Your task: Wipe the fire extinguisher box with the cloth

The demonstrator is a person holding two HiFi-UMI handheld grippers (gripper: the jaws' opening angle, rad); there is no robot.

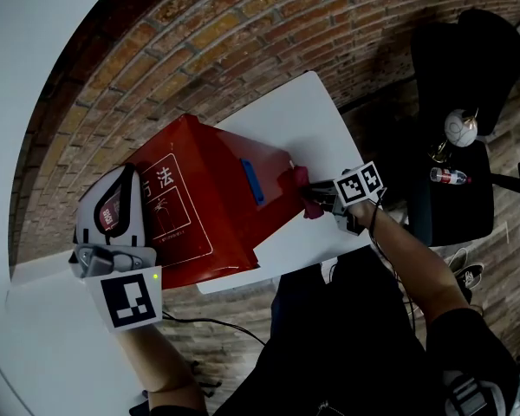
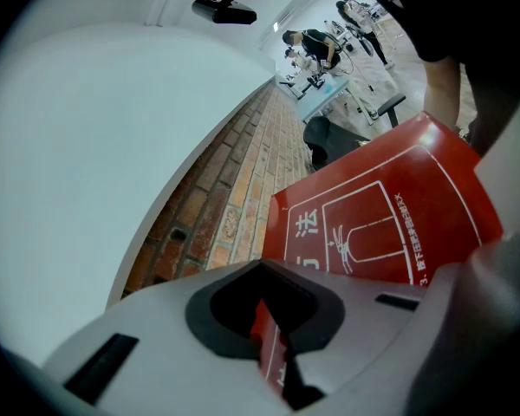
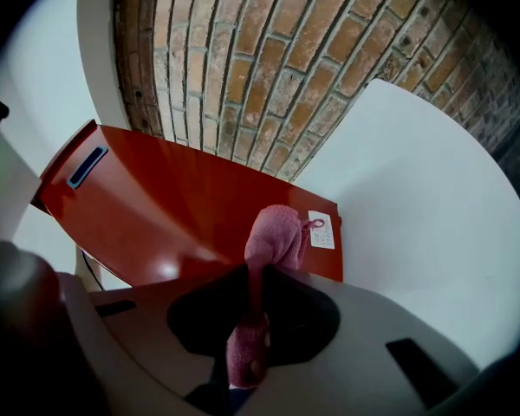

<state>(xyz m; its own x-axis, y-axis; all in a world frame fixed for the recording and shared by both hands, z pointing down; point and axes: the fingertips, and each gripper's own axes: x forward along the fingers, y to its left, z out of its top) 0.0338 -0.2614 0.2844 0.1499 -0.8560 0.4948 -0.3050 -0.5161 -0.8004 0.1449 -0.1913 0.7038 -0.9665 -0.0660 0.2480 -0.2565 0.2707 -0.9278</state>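
Fire extinguisher box (image 1: 217,206): red, lying on the white table (image 1: 312,120) in front of you. Its printed face, with white characters and a diagram, is turned up and to your left.
Box details: a blue slot (image 1: 253,181) sits on the upper face towards the right end. A small white label (image 3: 322,230) is stuck near the right-hand corner.
Cloth (image 3: 277,237): pink and bunched. Its free end sticks out past the jaws and rests against the box's right end, just beside the white label.
Right gripper (image 1: 316,199): your jaws are clamped on the cloth, which runs down between them in the right gripper view. The gripper sits at the box's right edge, over the table.
Left gripper (image 1: 117,202): your jaws are drawn together at the box's left end, over the printed face. A red sliver with white print shows in the gap between them, so they seem to be pinching a thin edge of the box. The close view leaves that a little unsure.
Table: white with a rounded corner. The box takes up its left part, and the right part beyond the cloth is bare.
Surroundings: a brick wall (image 1: 208,33) runs behind the table. A black chair (image 1: 464,68) stands well off to your right, with a bottle (image 1: 449,176) lying on its seat.
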